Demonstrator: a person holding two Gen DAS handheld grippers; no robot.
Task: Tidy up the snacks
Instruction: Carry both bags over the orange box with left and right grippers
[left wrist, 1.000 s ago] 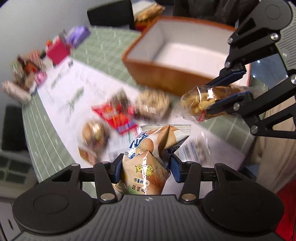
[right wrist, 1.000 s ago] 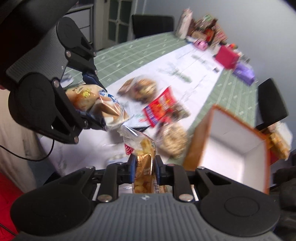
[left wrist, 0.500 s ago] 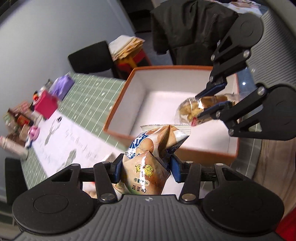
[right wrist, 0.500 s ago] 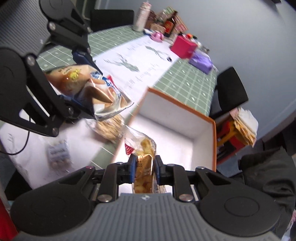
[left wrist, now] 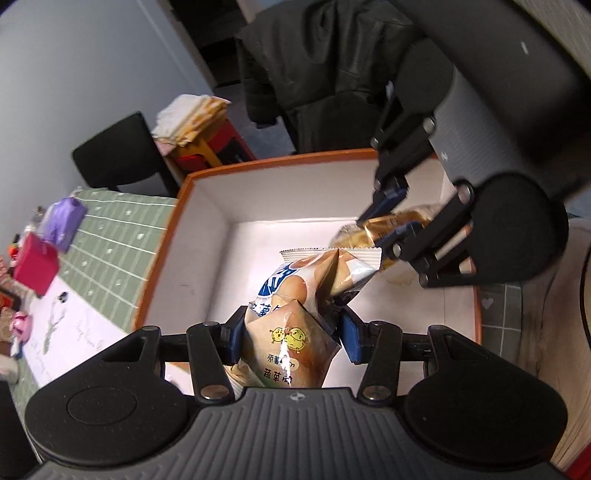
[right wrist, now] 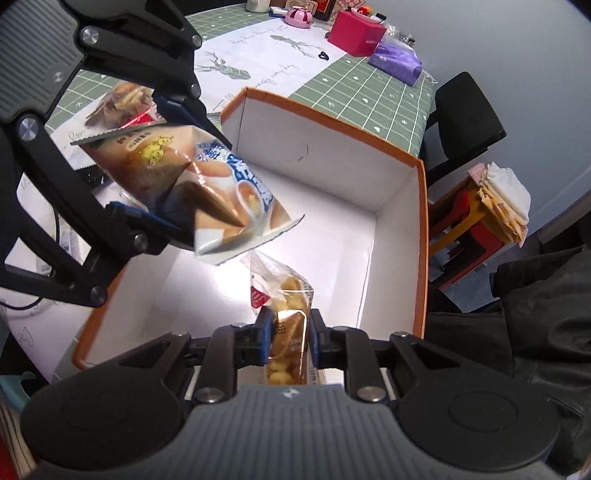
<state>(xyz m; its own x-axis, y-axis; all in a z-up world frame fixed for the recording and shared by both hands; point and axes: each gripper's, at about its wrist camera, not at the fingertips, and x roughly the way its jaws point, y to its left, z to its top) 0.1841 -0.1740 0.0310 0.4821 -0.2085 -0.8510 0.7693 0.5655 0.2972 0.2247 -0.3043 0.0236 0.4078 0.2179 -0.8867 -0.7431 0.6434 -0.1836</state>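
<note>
Left tongs (left wrist: 290, 338) clamped on a tan snack bag (left wrist: 295, 325) printed with yellow cartoon figures, blue pads pressing both sides, bag raised over the open orange-rimmed box (left wrist: 162, 258). Right tongs (right wrist: 287, 334) clamped on a clear packet of golden snacks (right wrist: 286, 314), likewise held above the white box floor (right wrist: 207, 291), with nothing lying on the floor that shows. Tan bag's crimped end just beside the clear packet, possibly touching; cannot tell. Seen from the right wrist: tan bag to the left, packet nearer and lower. More wrapped snacks (right wrist: 122, 101) on the bench (right wrist: 354, 92) left of the box, partly hidden behind the left tongs. Far along the green checked cloth: pink box (right wrist: 356, 33), purple pouch (right wrist: 397, 61). Right of the box: black chair (right wrist: 465, 114), red stool (right wrist: 469, 218) stacked with folded cloths.
</note>
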